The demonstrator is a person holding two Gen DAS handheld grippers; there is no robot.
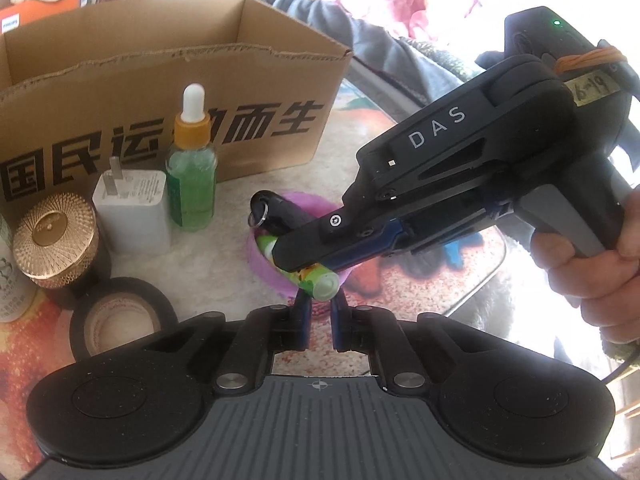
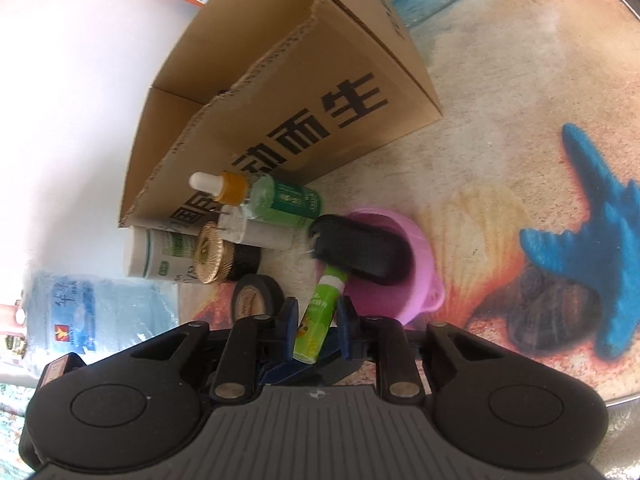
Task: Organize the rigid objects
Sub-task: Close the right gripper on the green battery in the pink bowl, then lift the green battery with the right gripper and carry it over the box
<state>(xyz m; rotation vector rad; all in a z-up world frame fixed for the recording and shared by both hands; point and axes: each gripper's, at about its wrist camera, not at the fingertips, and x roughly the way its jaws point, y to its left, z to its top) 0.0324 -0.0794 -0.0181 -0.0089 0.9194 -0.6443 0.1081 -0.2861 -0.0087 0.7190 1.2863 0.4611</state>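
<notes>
Here the right gripper [image 2: 318, 320] is clamped on a small green tube [image 2: 316, 320], its blue-padded fingers [image 2: 290, 326] pressed to either side of the tube's body, with the white collar end poking forward into a pink bowl [image 2: 420, 248]. A black oblong case [image 2: 360, 250] lies in that bowl, just ahead of the fingertips. The left wrist view adds what the right one hides: the same tube [image 1: 320, 280] seen end-on, its round green cap facing the camera, and the right gripper [image 1: 304, 258] reaching in from the right with a hand [image 1: 592, 264] on its trigger. The left gripper [image 1: 320, 312] has its fingers a little apart, one each side of the tube's cap; I cannot tell whether they touch it.

To the left of both tongs stands a cluster: a dropper bottle [image 1: 191, 168] of green liquid, a white charger plug [image 1: 134, 210], a gold-lidded jar [image 1: 56, 240] and a roll of black tape [image 1: 120, 320]. Beyond them is an open cardboard box [image 1: 160, 92] with black printed characters. Only the right wrist view shows a white can [image 2: 160, 254] lying behind the jar, and a blue starfish [image 2: 592, 248] printed on the table [image 2: 480, 140], well off to the right
</notes>
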